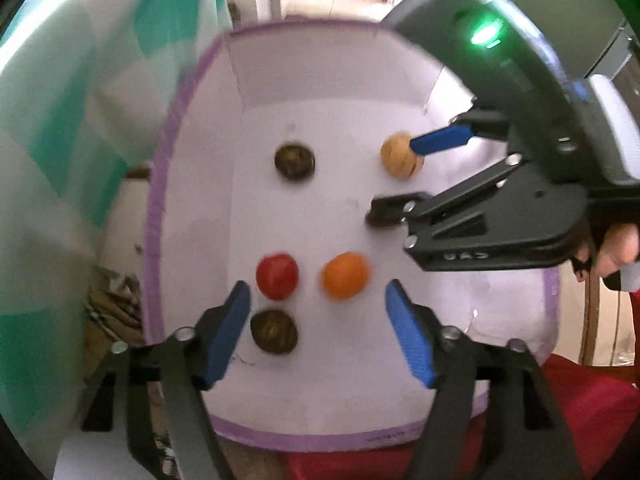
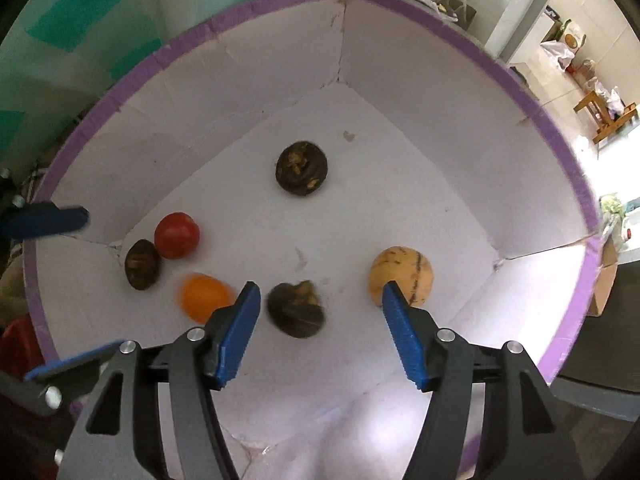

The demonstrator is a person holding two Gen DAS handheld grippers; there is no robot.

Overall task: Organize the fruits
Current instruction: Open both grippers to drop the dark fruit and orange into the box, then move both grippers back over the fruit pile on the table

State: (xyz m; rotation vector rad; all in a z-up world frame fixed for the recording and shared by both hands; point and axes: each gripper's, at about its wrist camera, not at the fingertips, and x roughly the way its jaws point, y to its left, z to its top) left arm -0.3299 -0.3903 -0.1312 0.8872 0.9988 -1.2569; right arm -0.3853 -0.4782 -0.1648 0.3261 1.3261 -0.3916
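progress: late, six fruits lie in white box (image 2: 440, 92) | tomato (image 2: 176, 235), orange (image 2: 202, 295), dark fruit (image 2: 142, 264) near left wall; tan fruit (image 2: 401, 274) toward right wall | left gripper (image 1: 318, 332) fingers spread, empty | right gripper (image 2: 320, 334) fingers spread above dark fruit (image 2: 296, 310), not pinching | left: grouping unclear

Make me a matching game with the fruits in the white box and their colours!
Things:
1. tomato
2. round fruit by the right hand-held gripper
3. fruit beside the tomato
4. fruit next to that one

Colours:
A. orange
B. red
C. dark brown
D. tan

Pairs: 1-B, 2-D, 3-C, 4-A. The round fruit is tan.
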